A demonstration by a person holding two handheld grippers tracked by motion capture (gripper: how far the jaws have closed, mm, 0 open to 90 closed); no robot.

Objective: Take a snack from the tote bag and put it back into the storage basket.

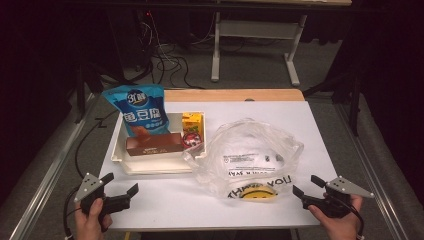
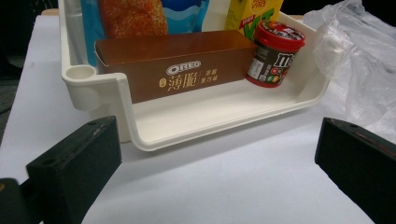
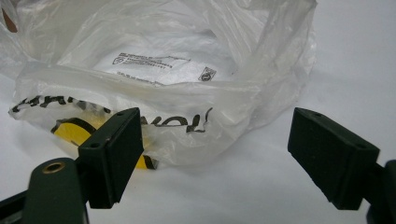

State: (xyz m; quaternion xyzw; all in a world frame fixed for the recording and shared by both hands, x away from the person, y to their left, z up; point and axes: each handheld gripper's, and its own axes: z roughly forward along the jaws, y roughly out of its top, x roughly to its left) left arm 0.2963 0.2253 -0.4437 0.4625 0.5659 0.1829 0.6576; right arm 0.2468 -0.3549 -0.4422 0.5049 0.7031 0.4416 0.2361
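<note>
From the high view, a white table (image 1: pixel 165 200) carries a cream tray (image 1: pixel 150 164) on its left half and a crumpled clear plastic bag (image 1: pixel 250 155) just to the tray's right, the bag's edge touching the tray's near right corner. In the tray lie a blue snack packet (image 1: pixel 137 112), a brown biscuit box (image 1: pixel 152 145), a yellow drink carton (image 1: pixel 192 122) and a small red-lidded candy tub (image 1: pixel 192 139). The left gripper (image 1: pixel 120 186) sits at the near left corner of the table, held in the person's left hand (image 1: pixel 90 220), jaws spread and empty. The right gripper (image 1: pixel 307 187) sits at the near right corner in the right hand (image 1: pixel 340 222), jaws likewise spread, close to the bag's near right side but apart from it. In the left gripper view, the two black jaws stand wide apart over bare table, nothing between them, facing the tray's open near side; the biscuit box lies across the tray with the candy tub upright at its right end. In the right gripper view, the jaws are released and wide, with nothing gripped; the plastic bag lies just beyond them on the table, its black lettering and yellow print toward the left jaw.
</note>
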